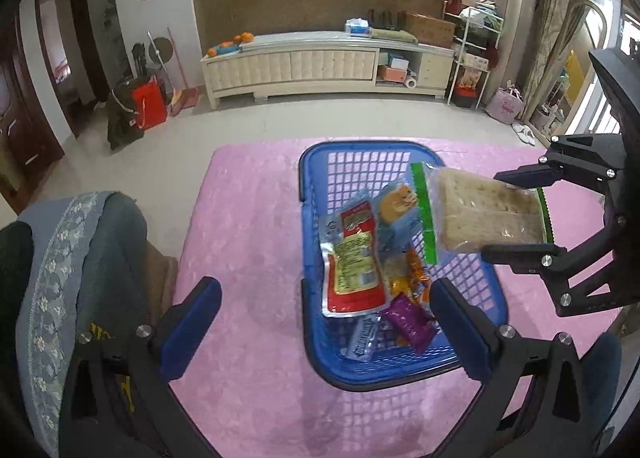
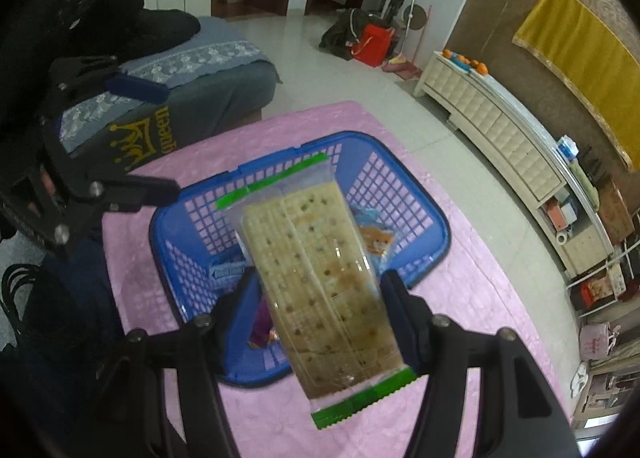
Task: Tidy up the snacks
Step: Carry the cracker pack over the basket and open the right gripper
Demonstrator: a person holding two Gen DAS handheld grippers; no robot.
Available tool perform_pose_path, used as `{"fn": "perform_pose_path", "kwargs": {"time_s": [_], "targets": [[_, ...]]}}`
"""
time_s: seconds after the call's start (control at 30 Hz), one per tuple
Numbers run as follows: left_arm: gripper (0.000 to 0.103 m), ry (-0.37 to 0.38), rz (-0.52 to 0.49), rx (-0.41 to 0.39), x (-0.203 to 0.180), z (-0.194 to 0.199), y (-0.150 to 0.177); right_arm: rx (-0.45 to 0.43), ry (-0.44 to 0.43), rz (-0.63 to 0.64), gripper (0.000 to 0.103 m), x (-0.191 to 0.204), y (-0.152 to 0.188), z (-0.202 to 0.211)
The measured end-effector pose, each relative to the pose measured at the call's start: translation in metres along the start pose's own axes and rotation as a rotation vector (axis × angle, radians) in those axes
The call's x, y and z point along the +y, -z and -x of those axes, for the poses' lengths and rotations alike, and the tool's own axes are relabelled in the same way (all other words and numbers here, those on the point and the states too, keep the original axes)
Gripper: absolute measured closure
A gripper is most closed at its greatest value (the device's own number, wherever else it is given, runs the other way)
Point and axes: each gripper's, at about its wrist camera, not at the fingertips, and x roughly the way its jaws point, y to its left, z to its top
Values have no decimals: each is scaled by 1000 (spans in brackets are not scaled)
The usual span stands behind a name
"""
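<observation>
The right gripper (image 2: 320, 294) clamps a clear cracker packet (image 2: 320, 278) above the blue basket (image 1: 316, 161) of snacks on the pink surface (image 1: 248, 217); the left gripper (image 1: 326, 310) hangs wide and empty, so lower gently before letting go.

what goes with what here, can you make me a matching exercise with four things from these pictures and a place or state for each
Things:
1. cracker pack
2. red sausage pack
3. blue basket
4. left gripper

Places or states:
A. open, nothing between its fingers
B. standing on the pink cloth
C. lying inside the basket
D. clamped in the right gripper, held above the basket

Pairs: 1-D, 2-C, 3-B, 4-A
</observation>
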Motion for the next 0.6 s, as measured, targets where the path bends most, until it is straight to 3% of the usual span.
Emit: {"fn": "perform_pose_path", "kwargs": {"time_s": [0.13, 0.43, 0.6], "targets": [[0, 7, 21, 25, 13, -15, 4, 30, 29, 0, 38, 4, -11, -17], [0, 20, 46, 42, 25, -34, 8, 213, 266, -44, 38, 5, -9, -53], [0, 38, 49, 36, 25, -36, 8, 245, 300, -60, 36, 5, -9, -54]]}}
